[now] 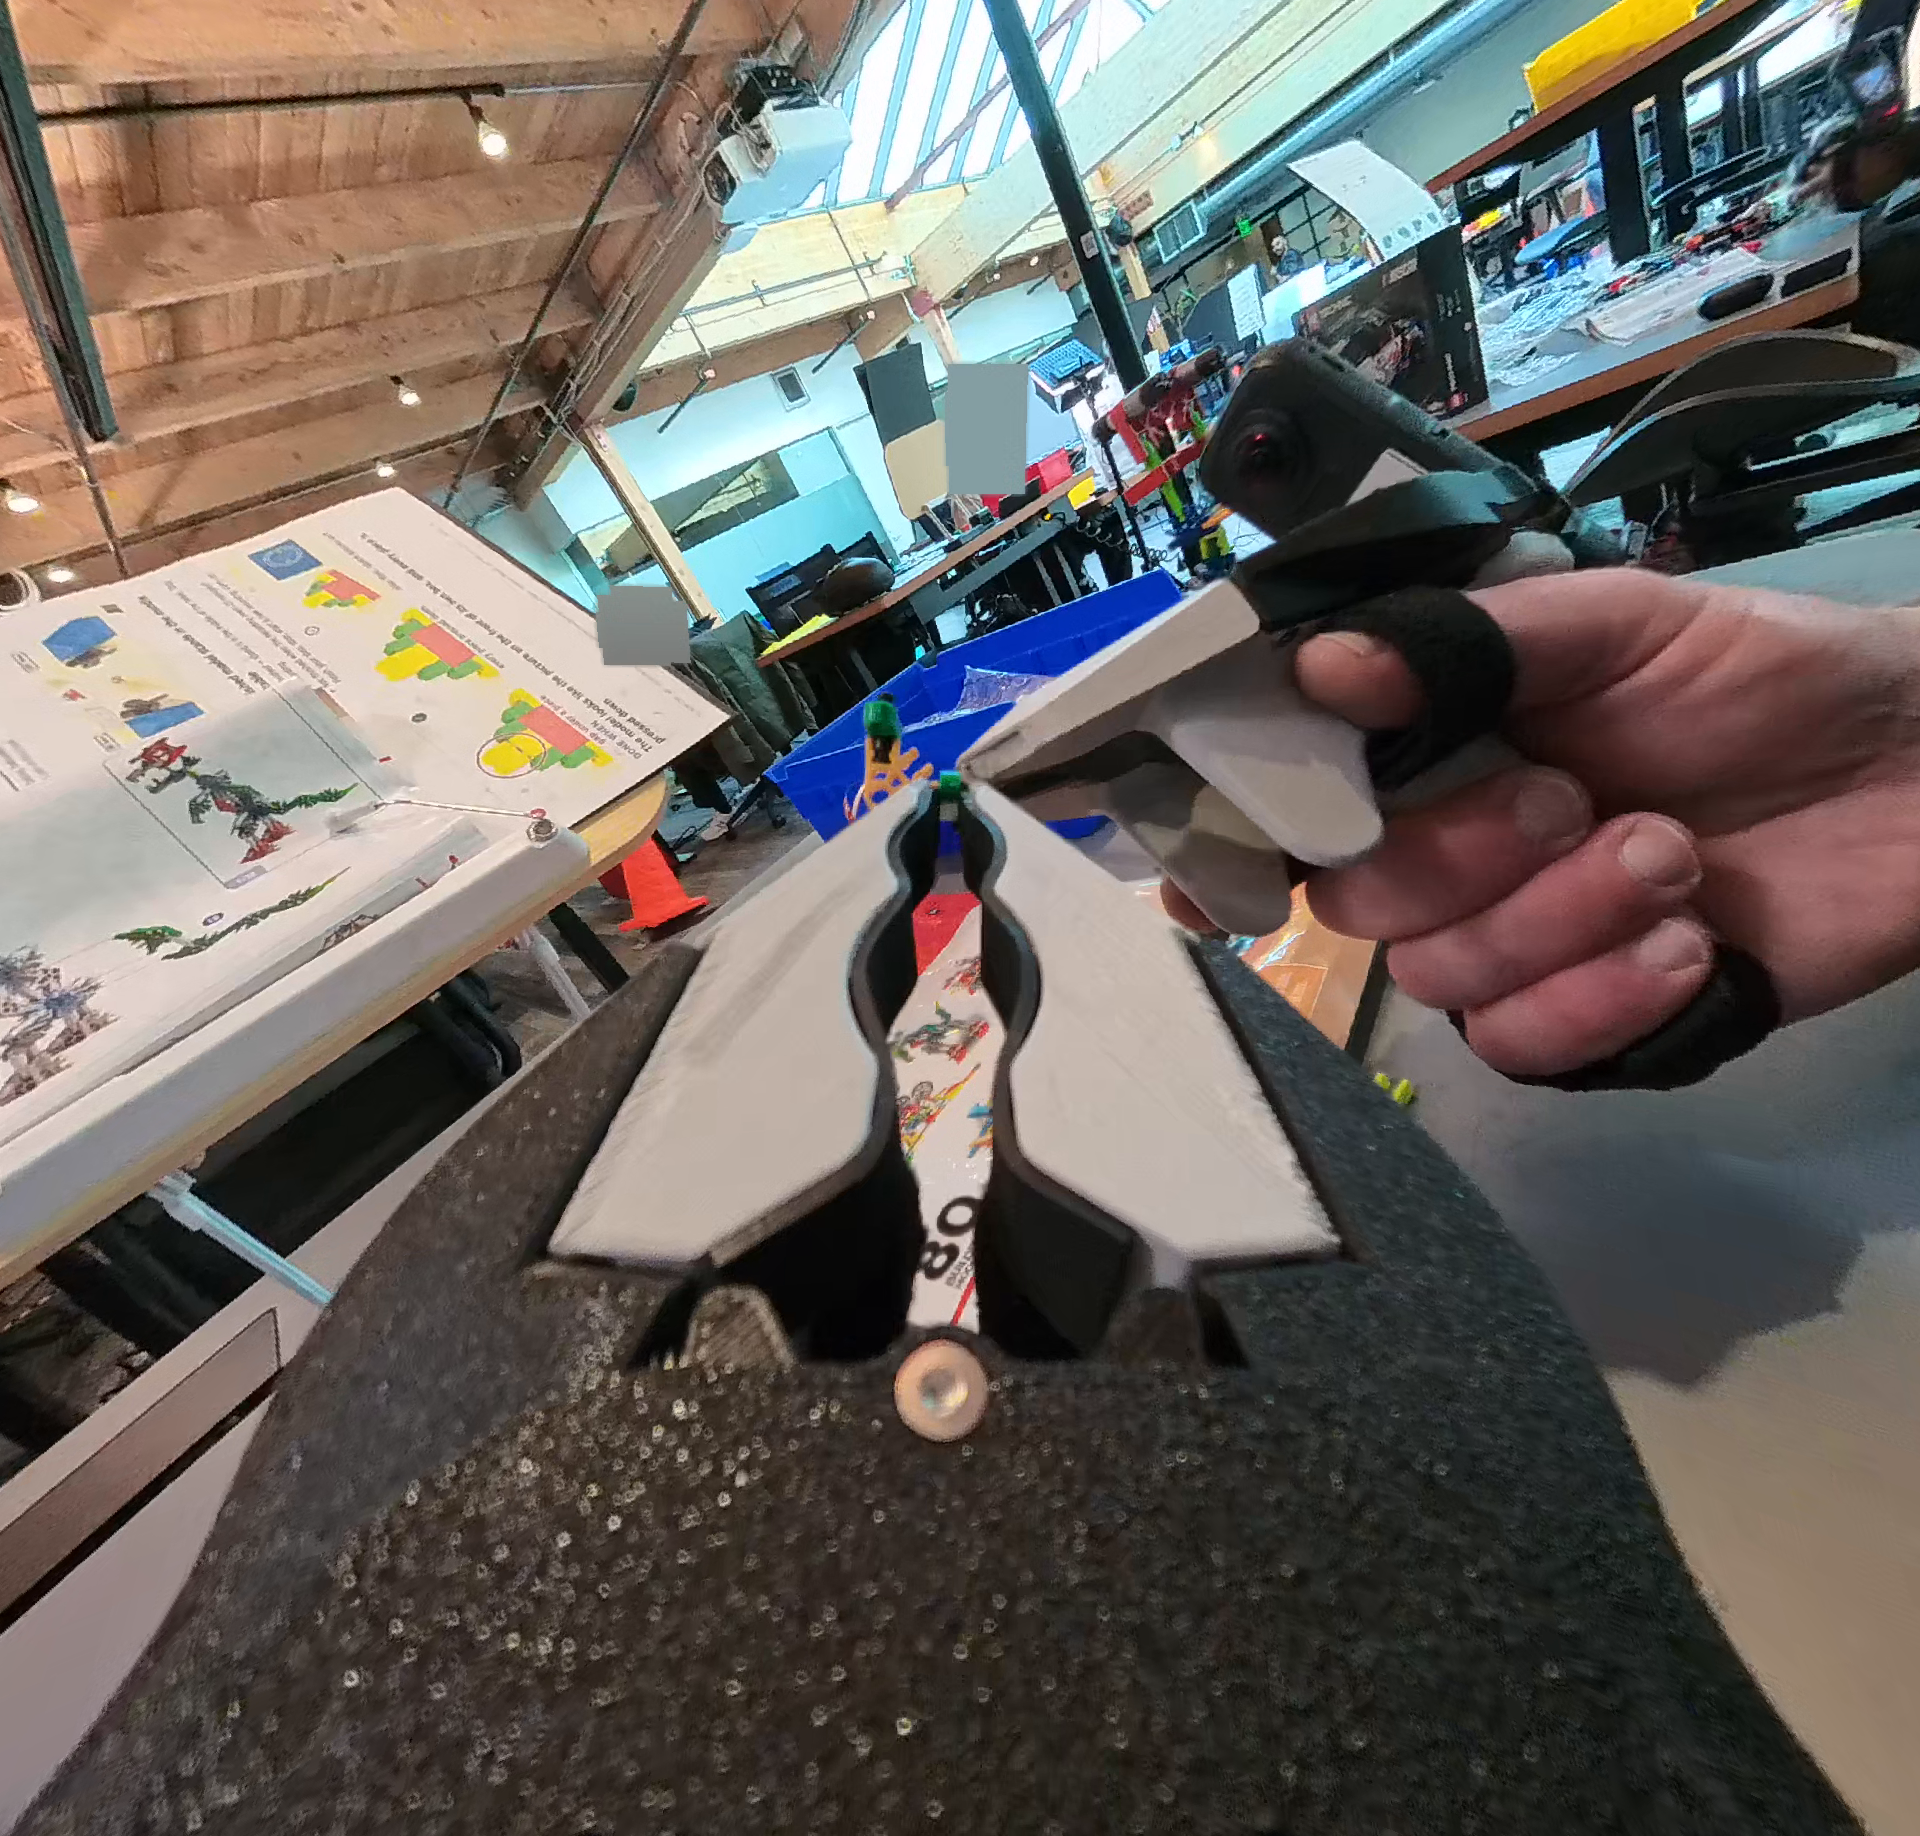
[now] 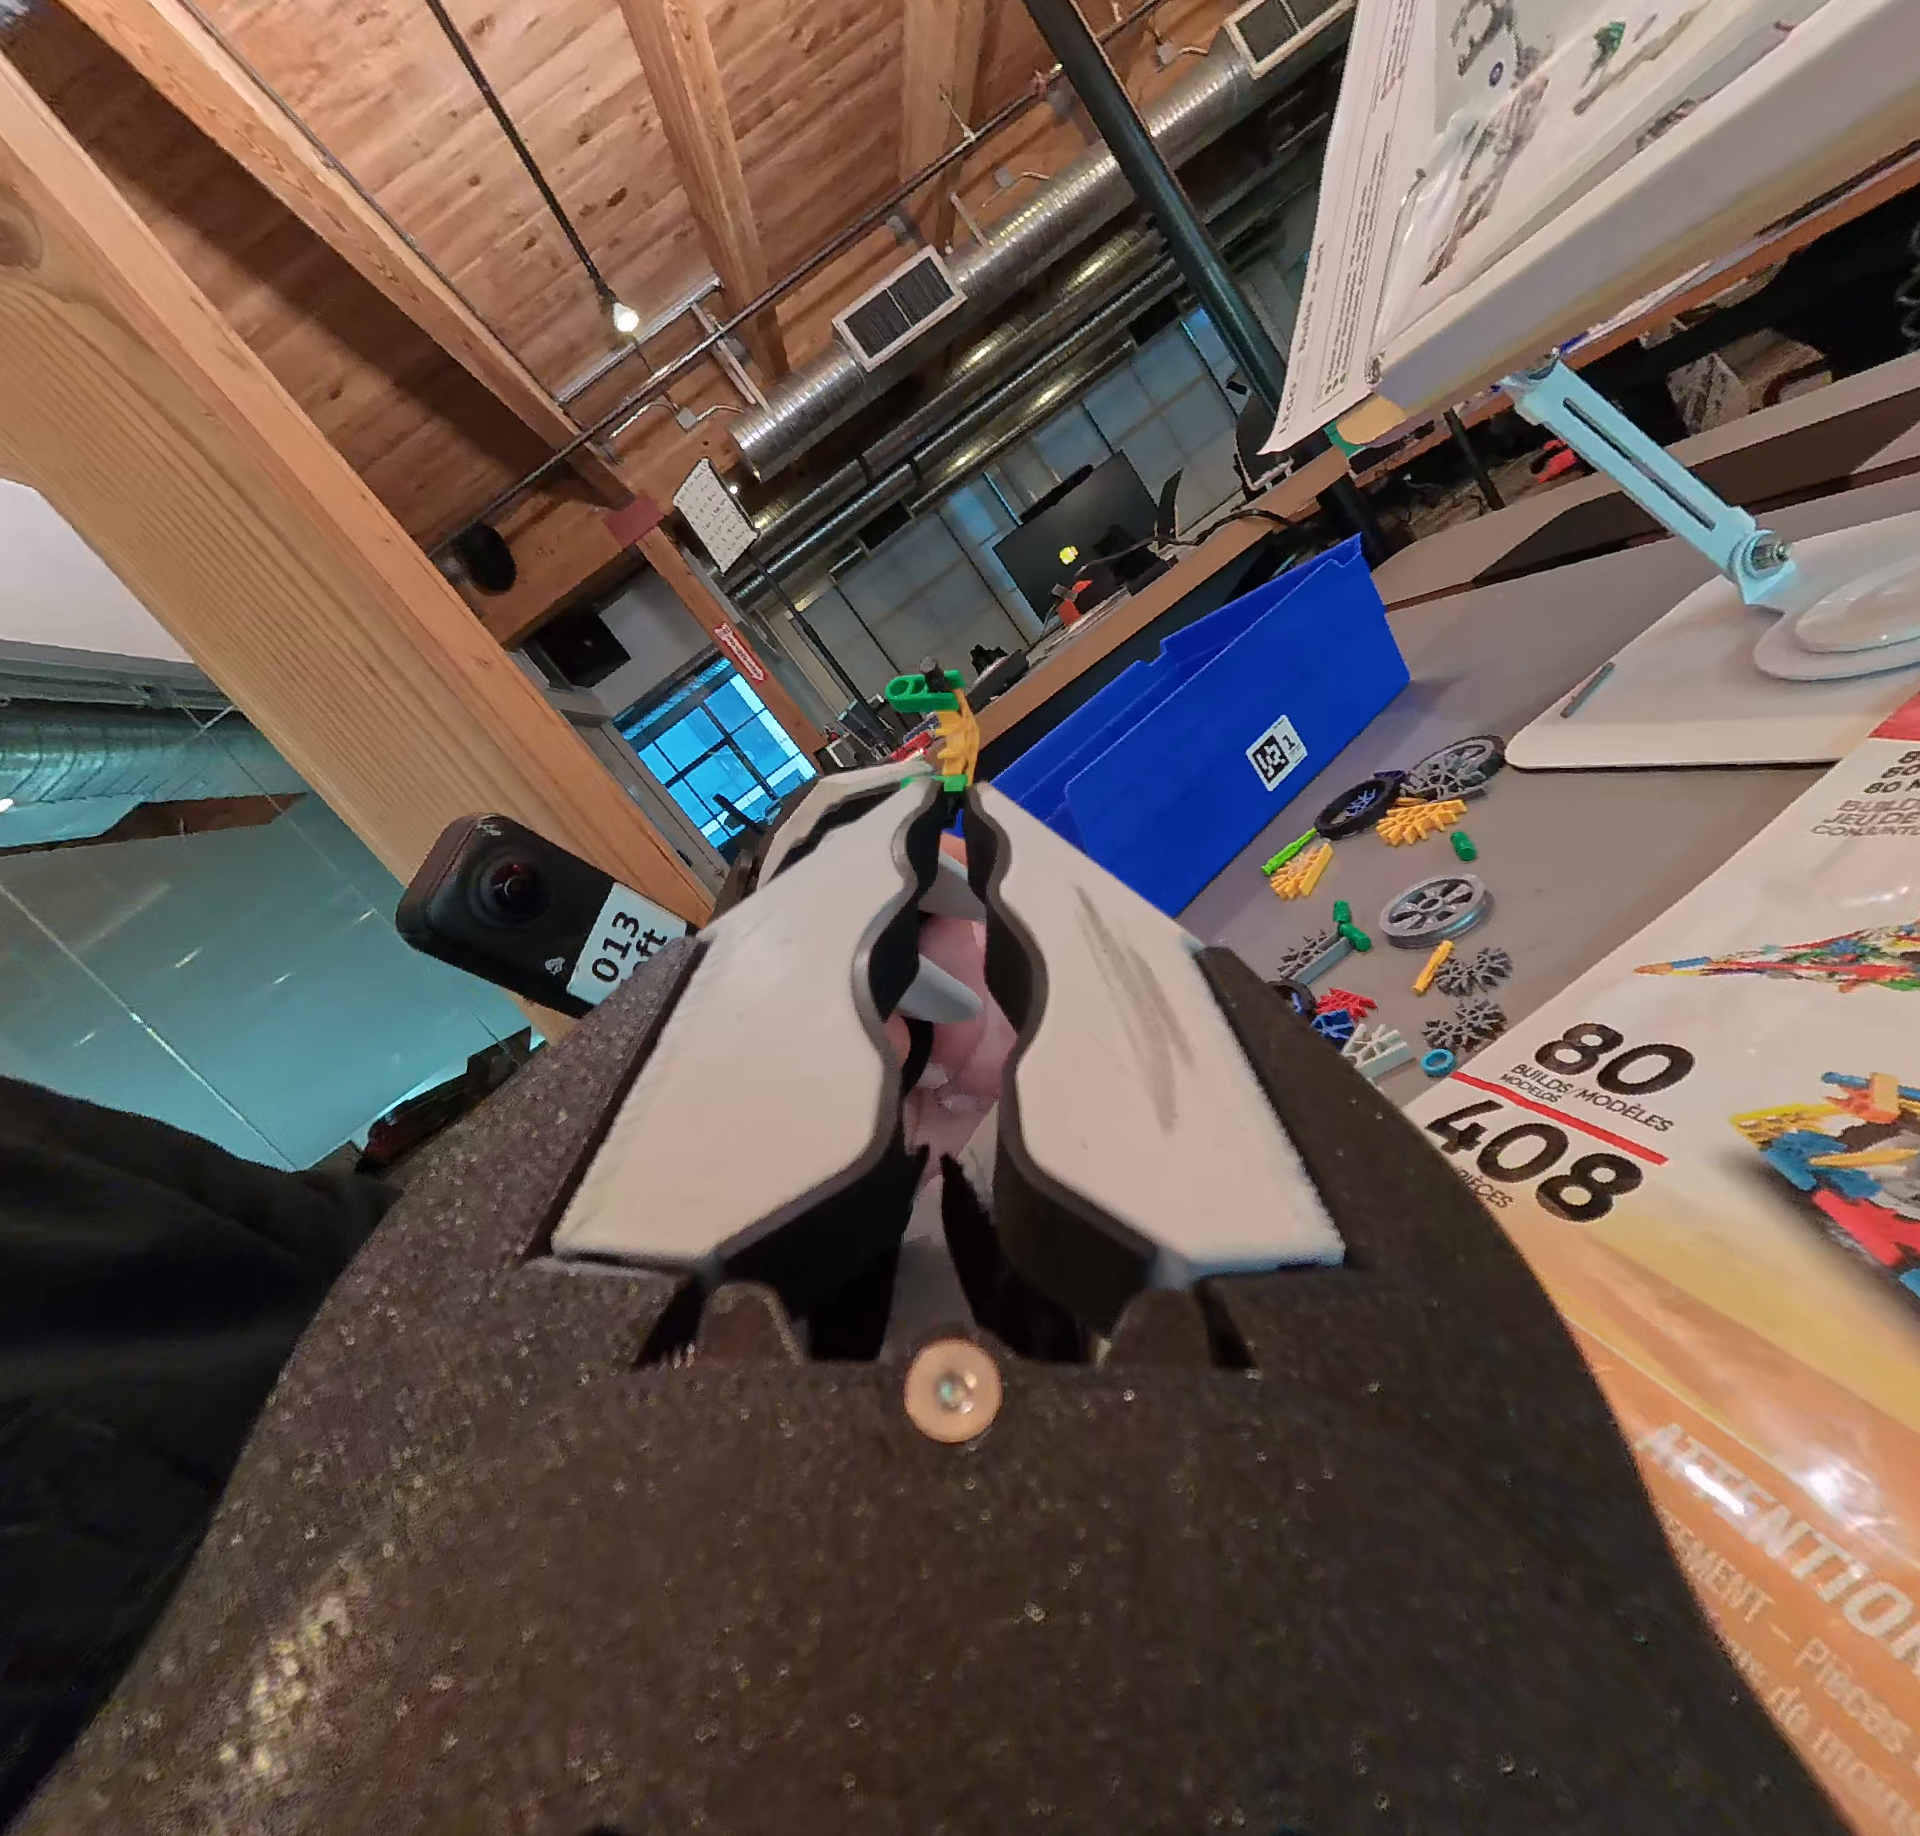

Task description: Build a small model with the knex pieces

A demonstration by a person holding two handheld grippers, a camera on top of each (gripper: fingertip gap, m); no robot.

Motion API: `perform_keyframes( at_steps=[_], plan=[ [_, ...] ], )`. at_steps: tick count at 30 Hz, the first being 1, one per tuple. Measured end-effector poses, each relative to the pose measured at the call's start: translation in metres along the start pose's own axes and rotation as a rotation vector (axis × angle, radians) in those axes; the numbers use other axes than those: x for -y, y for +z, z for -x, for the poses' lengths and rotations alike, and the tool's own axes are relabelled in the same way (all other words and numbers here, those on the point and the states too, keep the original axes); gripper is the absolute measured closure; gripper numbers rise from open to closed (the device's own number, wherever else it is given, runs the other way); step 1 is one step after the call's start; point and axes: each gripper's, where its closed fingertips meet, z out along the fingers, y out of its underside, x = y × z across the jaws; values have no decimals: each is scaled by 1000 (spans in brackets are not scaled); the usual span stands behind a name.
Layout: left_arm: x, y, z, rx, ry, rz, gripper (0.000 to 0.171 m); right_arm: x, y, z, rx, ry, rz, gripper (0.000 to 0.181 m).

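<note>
Grey table (image 2: 1621, 882), timber-ceilinged workshop

Left hand-held gripper (image 1: 943, 799) and right hand-held gripper (image 2: 948, 794) meet tip-to-tip, fingers pinched together.

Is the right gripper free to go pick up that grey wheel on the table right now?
Probably not yet. The right gripper is shut on a small green and yellow toy assembly, which the left gripper also pinches. The grey wheel itself lies uncovered on the table.
</note>
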Motion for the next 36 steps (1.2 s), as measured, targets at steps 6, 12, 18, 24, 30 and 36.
perform_keyframes(
  at_steps=[6, 12, 18, 24, 30, 36],
  plan=[
    [6, 7, -9, -29, -5, -11, 171, 5, -12, 3, -3, -13, -37, 181],
    [10, 19, -20, -54, -18, -26, 170, 12, -28, 4, -35, -41, -63, 181],
    [12, 27, -28, -75, -39, -40, 170, 16, -42, 1, -66, -53, -76, 181],
    [11, 29, -35, -123, -14, -22, 171, 18, -46, 0, -87, -99, -36, 169],
    [6, 33, -44, -141, 138, 39, 170, 15, -42, -2, -116, -162, 80, 175],
    [14, 30, -50, -182, 127, 25, 161, 17, -47, 0, -97, -191, 111, 180]
  ],
)
